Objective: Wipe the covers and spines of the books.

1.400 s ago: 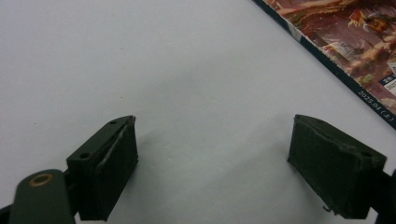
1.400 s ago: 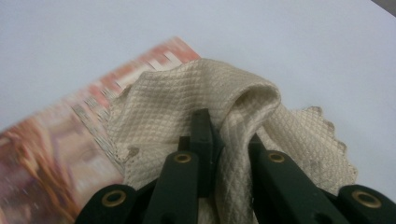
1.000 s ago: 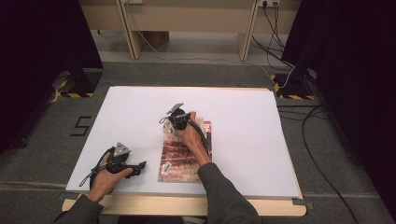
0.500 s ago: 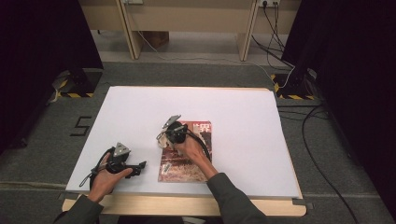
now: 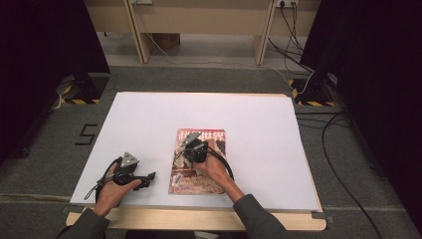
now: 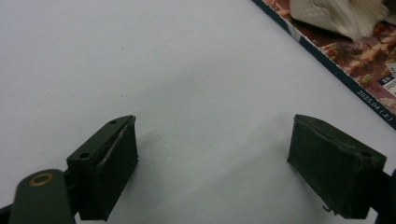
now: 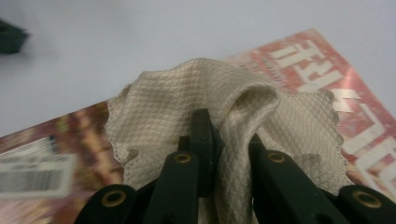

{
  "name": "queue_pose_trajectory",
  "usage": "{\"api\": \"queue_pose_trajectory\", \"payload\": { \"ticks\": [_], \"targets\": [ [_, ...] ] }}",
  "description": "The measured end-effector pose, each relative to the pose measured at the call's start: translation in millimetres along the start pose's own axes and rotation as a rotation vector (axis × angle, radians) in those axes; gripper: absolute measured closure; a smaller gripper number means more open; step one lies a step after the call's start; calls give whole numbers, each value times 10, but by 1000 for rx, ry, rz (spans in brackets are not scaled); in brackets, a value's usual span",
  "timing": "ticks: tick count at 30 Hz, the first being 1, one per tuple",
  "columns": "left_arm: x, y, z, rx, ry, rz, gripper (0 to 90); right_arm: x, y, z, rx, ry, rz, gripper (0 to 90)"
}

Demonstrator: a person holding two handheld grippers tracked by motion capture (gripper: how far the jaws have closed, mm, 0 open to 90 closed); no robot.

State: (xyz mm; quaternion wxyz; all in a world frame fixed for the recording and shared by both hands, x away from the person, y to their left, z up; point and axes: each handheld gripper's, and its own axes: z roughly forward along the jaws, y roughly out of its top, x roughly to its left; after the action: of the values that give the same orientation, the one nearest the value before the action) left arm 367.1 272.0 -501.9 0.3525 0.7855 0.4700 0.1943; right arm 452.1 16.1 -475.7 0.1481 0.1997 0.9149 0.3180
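Table (image 5: 149,119): cloth (image 7: 187,98) pinched btwn R jaws.

Bench (image 5: 149,114): the white top lies bare across the whole far half and down the right side, so passage there is wide and unobstructed.

Near edge, centre: a magazine (image 5: 199,162) lies flat on the top, a low obstacle. The right claw (image 5: 191,149) sits over it, pinching a cream cloth (image 7: 187,116) that drapes onto the cover, so this patch is taken.

Near left: the left claw (image 5: 149,177) rests low on the white top, jaws spread with bare bench between them. A narrow strip of bare top separates it from the magazine's left edge.

Beyond the bench: wooden table legs (image 5: 137,35) and floor cables (image 5: 343,149).
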Motion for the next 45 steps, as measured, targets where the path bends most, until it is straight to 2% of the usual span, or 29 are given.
{"api": "queue_pose_trajectory", "payload": {
  "ticks": [3,7,11,14,16,21,28,31,33,37,39,41,45],
  "targets": [
    [-4,-1,2,-3,1,-3,146,165,-35,-51,-15,30,-39,824],
    [-5,-3,1,-4,2,-3,146,400,-90,-115,-43,76,-49,824],
    [-3,-1,-1,-1,1,-1,146,586,-122,-178,-47,122,-79,823],
    [-3,0,0,-1,2,-1,146,707,-168,-239,-52,135,-114,823],
    [-2,-1,0,-1,2,0,146,735,-206,-277,-50,131,-118,823],
    [-3,-1,-1,-1,0,-1,146,666,-330,-376,-42,127,-83,821],
    [-4,-3,-1,-2,1,-2,145,444,-623,-592,-34,63,-11,820],
    [-4,-3,-1,-2,1,-2,146,384,-738,-675,-35,55,20,821],
    [-3,0,-1,1,0,-2,144,399,-781,-709,-40,53,29,821],
    [-4,0,0,0,0,-2,144,494,-843,-782,-41,65,11,820],
    [-3,-2,-1,0,0,0,144,517,-882,-825,-37,56,0,821],
    [-5,-7,-2,-3,2,-1,145,512,-931,-865,-38,49,2,820],
    [-4,-2,-1,-1,1,-1,144,443,-1054,-961,-32,14,36,820]
  ]
}}
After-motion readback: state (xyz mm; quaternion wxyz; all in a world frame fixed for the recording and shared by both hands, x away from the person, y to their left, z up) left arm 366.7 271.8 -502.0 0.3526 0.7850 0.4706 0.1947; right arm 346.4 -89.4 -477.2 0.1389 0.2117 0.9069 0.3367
